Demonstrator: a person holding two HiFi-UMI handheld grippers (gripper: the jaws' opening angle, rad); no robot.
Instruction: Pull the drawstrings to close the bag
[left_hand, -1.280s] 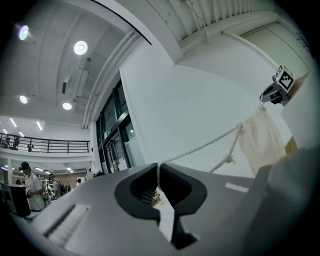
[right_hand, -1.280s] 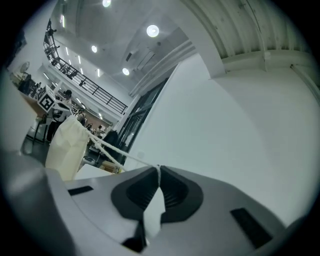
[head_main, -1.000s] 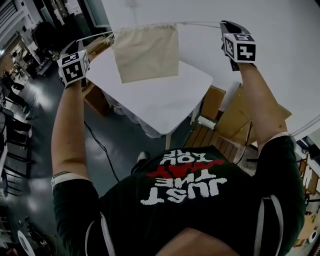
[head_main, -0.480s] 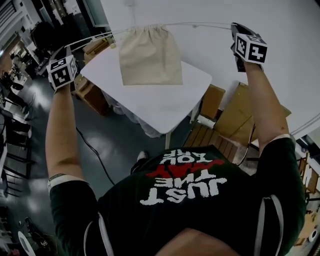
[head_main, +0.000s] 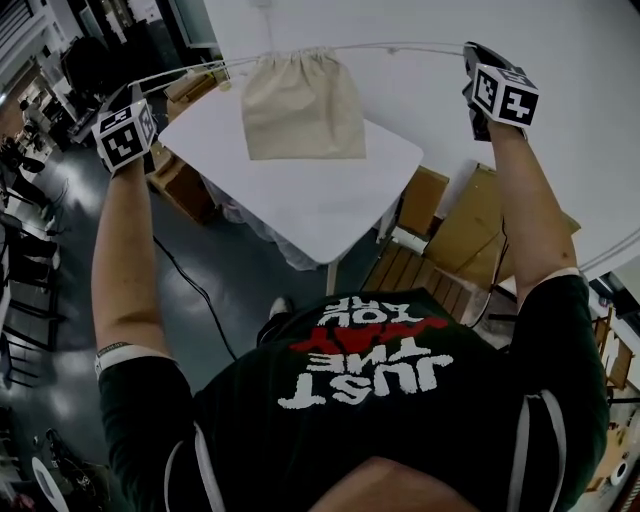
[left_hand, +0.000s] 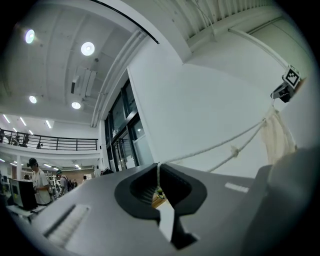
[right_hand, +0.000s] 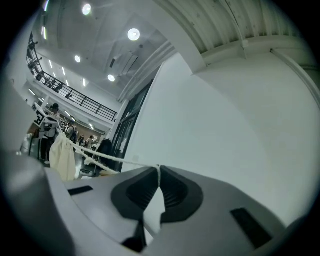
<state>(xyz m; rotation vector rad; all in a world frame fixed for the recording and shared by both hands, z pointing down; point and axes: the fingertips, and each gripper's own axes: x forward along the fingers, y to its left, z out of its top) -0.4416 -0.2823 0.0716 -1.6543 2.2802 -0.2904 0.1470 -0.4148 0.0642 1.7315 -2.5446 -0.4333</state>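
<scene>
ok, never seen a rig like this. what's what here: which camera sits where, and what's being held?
No robot: a person holds a two-jaw tool in each hand. The head view comes from a camera on their head, looking down. The other two come from cameras riding each tool, looking along its jaws. The left tool is shut on one drawstring, the right tool on the other drawstring. The cloth bag hangs between them, mouth gathered, over a white table.
</scene>
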